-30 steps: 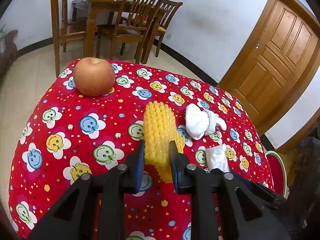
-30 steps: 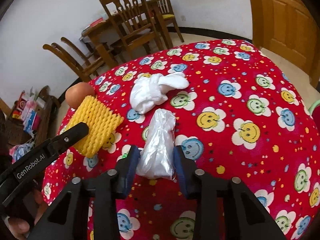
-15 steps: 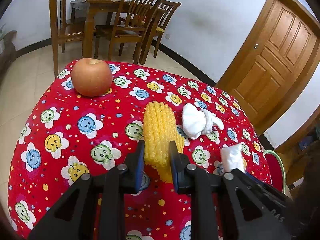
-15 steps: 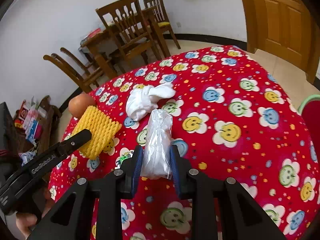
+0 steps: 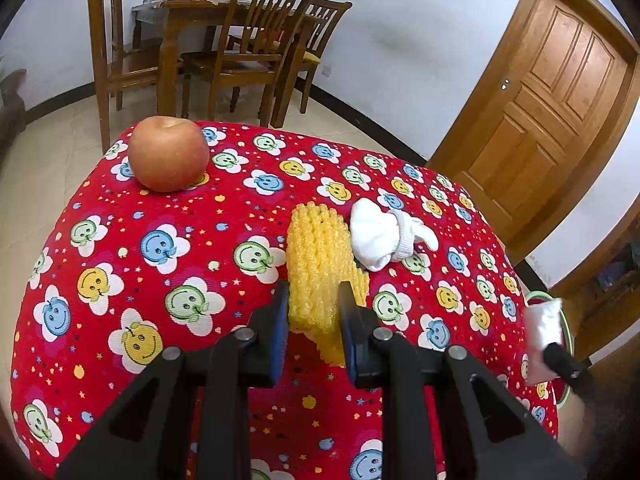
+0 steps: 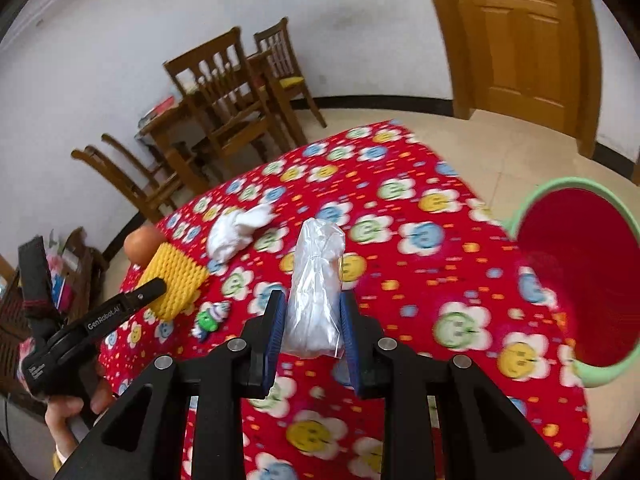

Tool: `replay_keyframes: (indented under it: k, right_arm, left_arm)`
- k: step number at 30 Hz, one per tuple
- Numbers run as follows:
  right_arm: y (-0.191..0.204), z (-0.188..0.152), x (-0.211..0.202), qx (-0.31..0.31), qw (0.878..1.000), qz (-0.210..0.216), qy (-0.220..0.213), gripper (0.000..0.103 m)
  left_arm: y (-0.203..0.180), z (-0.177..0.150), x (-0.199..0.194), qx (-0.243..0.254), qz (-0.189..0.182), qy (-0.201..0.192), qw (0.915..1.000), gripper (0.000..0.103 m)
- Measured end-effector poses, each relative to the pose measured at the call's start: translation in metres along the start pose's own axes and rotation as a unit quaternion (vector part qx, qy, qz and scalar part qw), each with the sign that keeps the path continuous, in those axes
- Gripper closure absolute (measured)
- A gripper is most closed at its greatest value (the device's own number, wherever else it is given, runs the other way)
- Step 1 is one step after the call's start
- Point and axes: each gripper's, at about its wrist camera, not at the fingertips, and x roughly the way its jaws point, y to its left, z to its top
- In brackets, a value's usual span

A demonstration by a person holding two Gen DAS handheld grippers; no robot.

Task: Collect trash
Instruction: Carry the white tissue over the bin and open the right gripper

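Plastic bag pinched in my right jaws, held above counter, red bin just off to right. Bag light, crinkly, slippery I reckon; grip bunched middle, not loose end. Those jaws just closed in on it. Left jaws clamped tight on yellow foam net lying on counter: soft, squashy, weighs nothing.

right gripper: jaws closed onto plastic bag
plastic bag: lifted off table, carried toward red bin
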Motion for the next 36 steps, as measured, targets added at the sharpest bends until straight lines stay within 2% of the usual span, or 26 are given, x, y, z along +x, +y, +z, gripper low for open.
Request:
replay_keyframes:
  k: [6,22,28,36]
  right_arm:
    - [-0.039,-0.002,-0.023,0.036,0.999,-0.032,-0.02,0.075]
    - [-0.137,-0.016,-0.059,0.125,0.985,-0.115,-0.042,0.075]
    - [-0.164,-0.023,-0.064,0.15,0.979,-0.129,-0.041,0.073]
    - [-0.184,-0.031,-0.071,0.161,0.978,-0.123,-0.038,0.069]
  left_arm:
    - [-0.01,-0.002,0.003,0.008,-0.032,0.013,0.9994,0.08]
    - [-0.053,-0.008,-0.012,0.059,-0.048,0.017,0.9969,0.08]
    - [-0.072,-0.012,-0.017,0.069,-0.067,0.031,0.9949,0.08]
    - [-0.109,-0.022,-0.021,0.088,-0.1,0.044,0.9901,0.08]
